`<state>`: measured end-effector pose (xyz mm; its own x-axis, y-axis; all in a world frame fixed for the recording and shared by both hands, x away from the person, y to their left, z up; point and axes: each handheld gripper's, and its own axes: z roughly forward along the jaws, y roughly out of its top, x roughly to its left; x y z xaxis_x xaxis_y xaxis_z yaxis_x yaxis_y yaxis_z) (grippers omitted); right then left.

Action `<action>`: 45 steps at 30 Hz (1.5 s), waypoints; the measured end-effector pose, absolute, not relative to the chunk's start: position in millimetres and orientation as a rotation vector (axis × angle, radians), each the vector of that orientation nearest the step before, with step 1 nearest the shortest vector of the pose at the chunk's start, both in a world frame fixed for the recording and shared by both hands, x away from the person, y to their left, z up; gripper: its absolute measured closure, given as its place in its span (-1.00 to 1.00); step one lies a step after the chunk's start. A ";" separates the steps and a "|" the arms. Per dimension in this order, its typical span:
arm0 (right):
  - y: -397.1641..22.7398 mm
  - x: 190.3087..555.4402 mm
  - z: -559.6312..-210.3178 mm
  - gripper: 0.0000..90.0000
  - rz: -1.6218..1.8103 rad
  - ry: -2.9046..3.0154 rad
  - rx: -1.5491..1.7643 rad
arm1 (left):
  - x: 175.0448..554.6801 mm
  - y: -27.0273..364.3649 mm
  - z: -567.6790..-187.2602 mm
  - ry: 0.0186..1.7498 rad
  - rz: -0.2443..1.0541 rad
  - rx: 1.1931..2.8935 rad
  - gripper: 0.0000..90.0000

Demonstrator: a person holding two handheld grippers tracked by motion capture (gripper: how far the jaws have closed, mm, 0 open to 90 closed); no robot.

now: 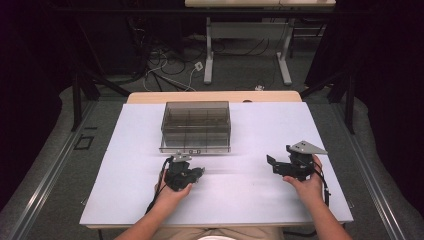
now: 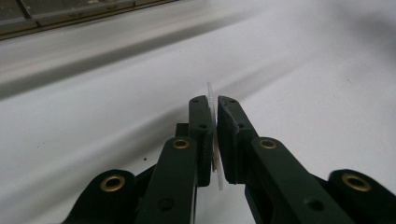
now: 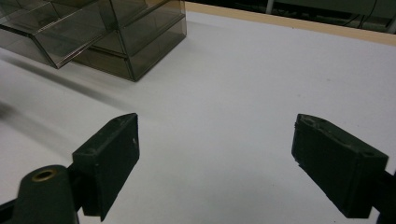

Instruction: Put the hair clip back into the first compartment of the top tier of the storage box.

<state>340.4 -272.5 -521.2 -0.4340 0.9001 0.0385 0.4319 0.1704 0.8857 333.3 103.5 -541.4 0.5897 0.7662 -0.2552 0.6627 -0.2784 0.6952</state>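
My left gripper (image 1: 194, 173) rests low over the white table top (image 1: 240, 200), just in front of a smoky clear drawer box (image 1: 196, 126). In the left gripper view the left gripper (image 2: 214, 100) is shut on a thin, clear flat piece (image 2: 211, 93) that stands on edge between the pads; a brownish bit shows lower in the gap. My right gripper (image 1: 278, 156) hovers to the right of it, held by a hand. In the right gripper view the right gripper (image 3: 215, 135) stands wide open over bare table, nothing between its fingers. The drawer box (image 3: 116, 37) lies ahead and to its left.
A drawer of the box (image 3: 51, 32) juts out toward the front. The box's front edge (image 2: 70, 11) crosses the top left of the left gripper view. Beyond the table's far wooden edge (image 1: 215, 96) lie floor cables and another table's legs.
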 end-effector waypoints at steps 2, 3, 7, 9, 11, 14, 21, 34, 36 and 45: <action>-272.6 340.4 -521.2 -0.67 1.211 1.946 1.254 | 333.3 104.3 -540.8 1.123 0.182 2.029 0.88; -272.5 340.4 -521.3 -0.67 1.213 1.945 1.257 | 333.2 104.4 -540.6 1.121 0.187 2.030 0.88; -272.4 340.3 -521.2 -0.67 1.214 1.942 1.261 | 332.5 104.7 -540.0 1.117 0.207 2.024 0.89; -272.3 340.2 -521.4 -0.67 1.217 1.944 1.262 | 332.5 105.3 -539.3 1.116 0.213 2.025 0.89; -272.6 340.4 -521.3 -0.67 1.213 1.944 1.257 | 332.6 105.5 -539.1 1.120 0.216 2.017 0.89; -272.2 340.2 -521.3 -0.67 1.215 1.943 1.266 | 332.8 106.8 -538.3 1.124 0.222 2.015 0.89; -272.4 340.2 -521.4 -0.67 1.218 1.943 1.263 | 333.4 109.2 -536.3 1.128 0.227 2.014 0.89; -273.0 340.5 -521.2 -0.67 1.214 1.942 1.254 | 333.1 114.4 -530.6 1.129 0.249 1.990 0.89; -272.8 340.4 -521.2 -0.67 1.215 1.941 1.259 | 333.1 115.5 -529.5 1.132 0.249 1.985 0.89; -272.5 340.2 -521.1 -0.67 1.215 1.942 1.261 | 333.3 121.3 -524.8 1.132 0.268 1.963 0.89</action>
<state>340.2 -272.5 -521.1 -0.4308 0.9013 0.0447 0.4342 0.1635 0.8859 333.3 121.3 -524.8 0.5706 0.7943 -0.2087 0.6163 -0.2462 0.7480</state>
